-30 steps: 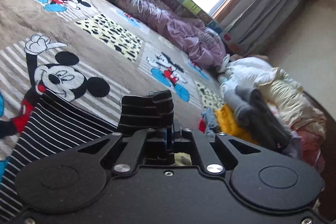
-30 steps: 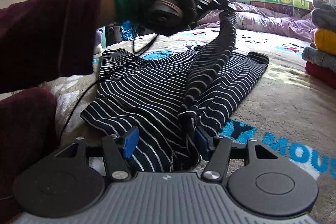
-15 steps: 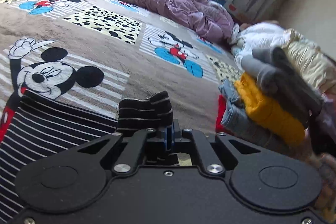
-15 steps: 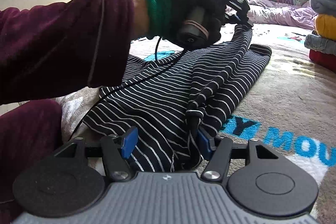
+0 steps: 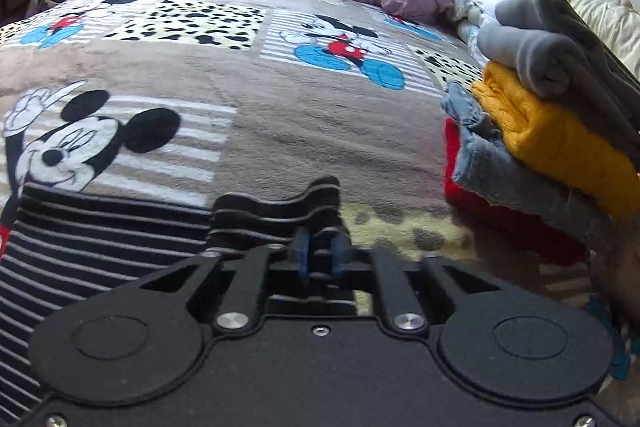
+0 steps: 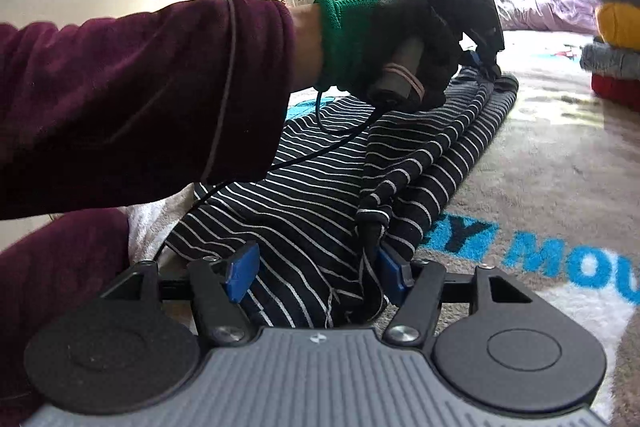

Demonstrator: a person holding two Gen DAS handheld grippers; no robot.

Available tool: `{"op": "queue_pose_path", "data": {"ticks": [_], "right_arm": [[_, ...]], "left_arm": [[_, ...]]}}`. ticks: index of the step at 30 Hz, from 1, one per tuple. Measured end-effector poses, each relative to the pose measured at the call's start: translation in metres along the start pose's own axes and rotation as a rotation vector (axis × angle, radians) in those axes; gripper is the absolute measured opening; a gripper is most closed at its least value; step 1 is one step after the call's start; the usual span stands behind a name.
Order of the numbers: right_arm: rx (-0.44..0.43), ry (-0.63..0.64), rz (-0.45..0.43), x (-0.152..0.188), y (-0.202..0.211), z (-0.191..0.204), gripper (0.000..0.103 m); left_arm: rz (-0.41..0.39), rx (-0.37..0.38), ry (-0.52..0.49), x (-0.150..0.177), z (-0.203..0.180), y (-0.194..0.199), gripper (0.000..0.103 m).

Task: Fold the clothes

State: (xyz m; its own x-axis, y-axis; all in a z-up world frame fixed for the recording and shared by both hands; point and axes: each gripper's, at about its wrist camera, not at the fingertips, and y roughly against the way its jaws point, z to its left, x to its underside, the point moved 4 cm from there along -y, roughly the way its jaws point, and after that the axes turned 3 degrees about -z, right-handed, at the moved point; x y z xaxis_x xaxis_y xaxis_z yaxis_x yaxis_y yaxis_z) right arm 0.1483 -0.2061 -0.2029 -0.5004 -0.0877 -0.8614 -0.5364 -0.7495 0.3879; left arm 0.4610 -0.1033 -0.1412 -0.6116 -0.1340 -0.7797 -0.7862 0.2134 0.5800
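The striped garment [image 6: 304,195] lies lengthwise on the bed [image 5: 280,115], one side doubled over along its length. The left claw [image 5: 320,251] is clenched on its far end; the right claw [image 6: 312,271] is spread wide around the near end. Further folds look due. A folded stack [image 5: 552,131] waits near the bed's right edge, clear of the work; the person's sleeve [image 6: 132,99] crosses above.
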Motion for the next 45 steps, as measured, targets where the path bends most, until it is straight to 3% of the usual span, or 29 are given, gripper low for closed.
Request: {"op": "queue_pose_path", "data": {"ticks": [1, 6, 11, 14, 17, 21, 22, 23, 28, 33, 34, 37, 39, 45], "right_arm": [[-0.006, -0.016, -0.004, 0.0, 0.001, -0.002, 0.063], [-0.013, -0.06, -0.013, 0.0, 0.007, -0.007, 0.063], [0.004, -0.043, 0.002, 0.0, 0.021, -0.006, 0.063], [0.051, -0.032, -0.014, -0.001, 0.036, -0.011, 0.063], [0.117, 0.01, -0.115, -0.011, 0.049, -0.012, 0.063], [0.13, 0.142, -0.207, -0.026, 0.031, 0.006, 0.062], [0.127, 0.168, -0.196, -0.026, 0.022, 0.011, 0.062], [0.122, 0.18, -0.175, -0.025, 0.014, 0.013, 0.062], [0.132, 0.154, -0.04, -0.022, -0.018, 0.009, 0.062], [0.116, 0.095, -0.025, -0.024, -0.022, -0.001, 0.062], [0.112, 0.085, -0.025, -0.024, -0.022, -0.003, 0.062], [0.112, 0.083, -0.027, -0.02, -0.021, -0.003, 0.062], [0.116, 0.091, -0.024, -0.019, -0.025, -0.003, 0.063], [0.116, 0.097, -0.013, -0.018, -0.029, 0.0, 0.065]], "left_arm": [[-0.01, 0.01, 0.0, -0.003, 0.0, 0.003, 0.037], [-0.048, 0.03, -0.04, -0.01, 0.002, 0.019, 0.035], [-0.052, -0.048, -0.124, -0.003, 0.022, 0.032, 0.035], [-0.028, -0.031, -0.031, -0.005, 0.051, 0.029, 0.035], [0.018, 0.006, 0.045, -0.005, 0.069, 0.018, 0.036], [0.065, 0.036, 0.076, 0.002, 0.072, 0.002, 0.035], [0.071, 0.041, 0.083, 0.005, 0.072, -0.001, 0.022], [0.068, 0.052, 0.105, 0.005, 0.073, -0.001, 0.002], [-0.023, 0.073, 0.175, -0.003, 0.078, 0.02, 0.003], [0.038, 0.026, 0.089, 0.001, 0.077, 0.007, 0.007], [0.002, 0.014, 0.051, -0.001, 0.073, 0.014, 0.014], [-0.075, 0.038, -0.074, -0.006, 0.051, 0.031, 0.017], [-0.06, 0.101, -0.153, -0.005, 0.028, 0.028, 0.017], [0.047, 0.006, -0.314, 0.007, 0.005, -0.026, 0.017]]}}
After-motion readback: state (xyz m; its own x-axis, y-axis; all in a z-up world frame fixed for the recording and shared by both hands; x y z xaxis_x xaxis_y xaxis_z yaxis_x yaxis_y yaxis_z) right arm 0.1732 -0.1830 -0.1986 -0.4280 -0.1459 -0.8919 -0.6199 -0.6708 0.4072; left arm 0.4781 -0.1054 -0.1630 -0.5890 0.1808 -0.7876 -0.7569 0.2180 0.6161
